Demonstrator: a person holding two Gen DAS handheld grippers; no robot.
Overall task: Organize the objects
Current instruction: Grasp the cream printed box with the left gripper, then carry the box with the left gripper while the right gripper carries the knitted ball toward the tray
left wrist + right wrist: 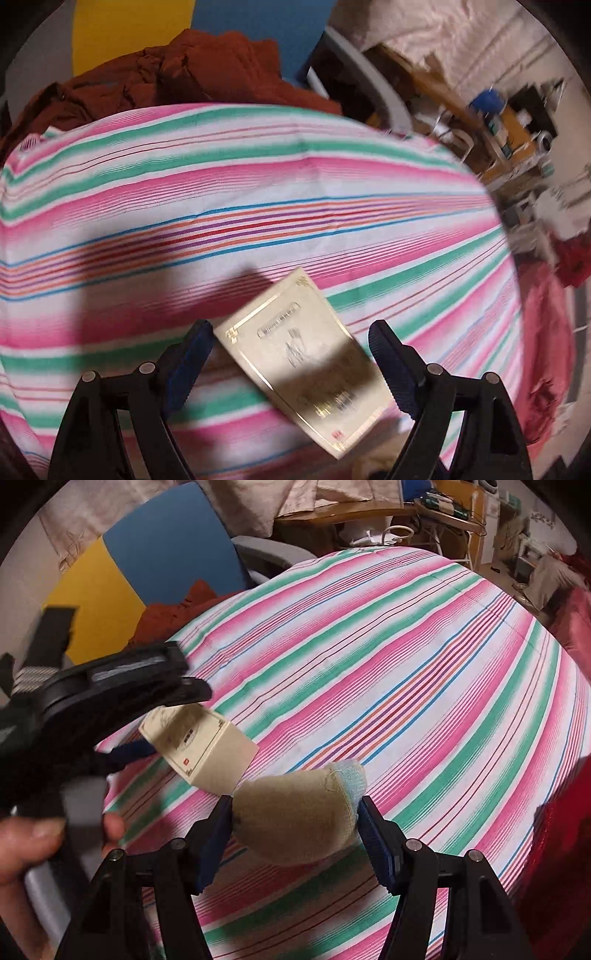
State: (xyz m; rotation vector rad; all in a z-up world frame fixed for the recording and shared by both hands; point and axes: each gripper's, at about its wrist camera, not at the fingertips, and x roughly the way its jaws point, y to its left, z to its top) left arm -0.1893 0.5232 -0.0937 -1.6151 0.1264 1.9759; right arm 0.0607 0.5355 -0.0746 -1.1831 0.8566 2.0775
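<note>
Striped cloth (pixel 258 192) in pink, green and white covers the worktop, with thin blue, red and purple lines through the middle. Behind it a rust-brown heap of fabric (pixel 177 70), a blue chair back (pixel 173 542) and a yellow panel (pixel 92 587). Cluttered room beyond: wooden desk (pixel 369 513) with small items, pale draped sheet (pixel 443 33), red fabric (pixel 569 613) at the right edge. Counted: one cream box (pixel 295 354) with gold border lines, one sock (pixel 295 812), two grippers. Left gripper (pixel 291 362) fingers wide apart, blue pads on either side of the box; box lies tilted between them, gap visible on both sides, so no grip. In the right view the box (pixel 207 753) sits on the cloth just under the left gripper (pixel 125 753), its end touching or nearly touching the sock, cannot tell which. Right gripper (pixel 295 834) fingers closed onto the sock, beige with a light blue toe, bulging up between the pads above the cloth. A hand (pixel 33 845) holds the left gripper's handle at lower left, partly cut off. Print on the box is blurred, unreadable. Left view has motion blur on the room at right; desk items too small to tell. Shadow covers part of the box and cloth.
</note>
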